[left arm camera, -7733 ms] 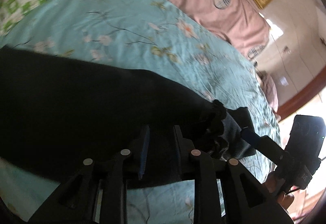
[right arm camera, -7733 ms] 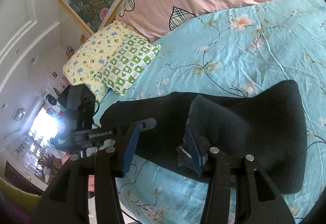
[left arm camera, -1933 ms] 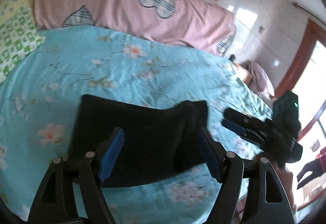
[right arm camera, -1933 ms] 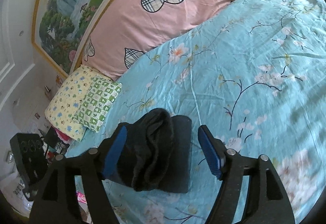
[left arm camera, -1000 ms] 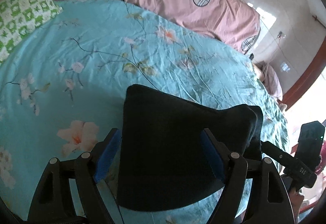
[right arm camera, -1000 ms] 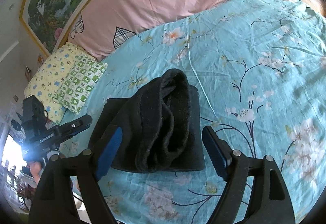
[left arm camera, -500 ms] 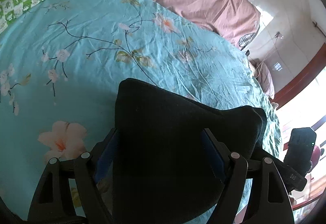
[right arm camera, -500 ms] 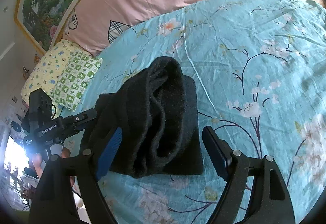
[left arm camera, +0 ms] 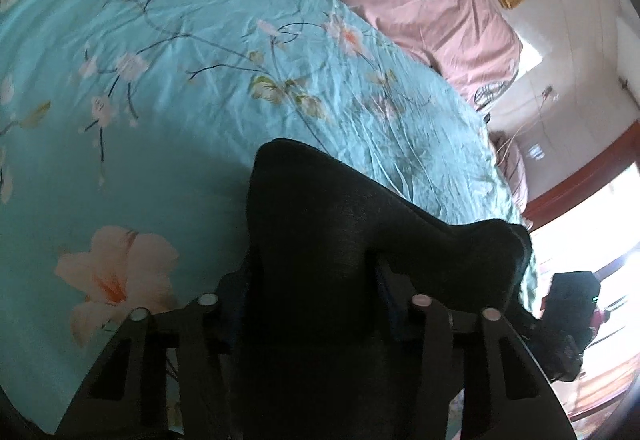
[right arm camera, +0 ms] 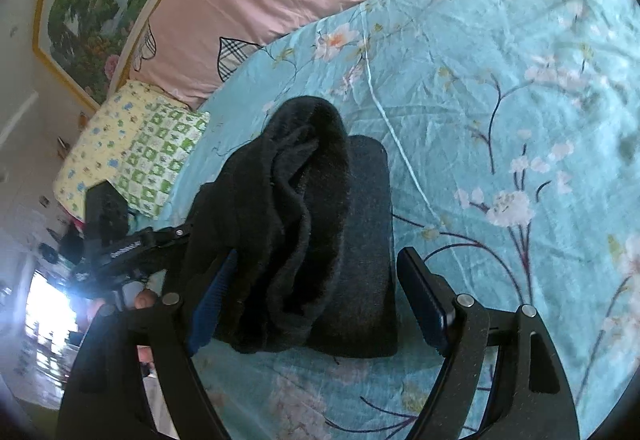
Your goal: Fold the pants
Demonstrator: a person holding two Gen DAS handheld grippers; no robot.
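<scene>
Pants lay as a compact dark bundle on the bed, near its front edge, thick rolled fold on top of a flatter layer. R tool sat wide, blue pads either side of the bundle w/ clear gaps, nothing gripped. L tool looked narrowed onto the bundle's near end: fabric filled the space betw. its fingers and bulged up over them in the L wrist view, so I judged it holding the pants, though pad contact itself was hidden by cloth. In the R wrist view the L tool came in from the left, tip buried in fabric. Fold looked nearly done; prob. a last tuck or lift remains. Risks as I saw them: top roll is loose and lumpy, so a one-sided pull from L could unroll it or drag the lower layer askew; the fuzzy knit may snag on the pads at release; the bundle sits near the bed edge, so a shove could tip it off.
</scene>
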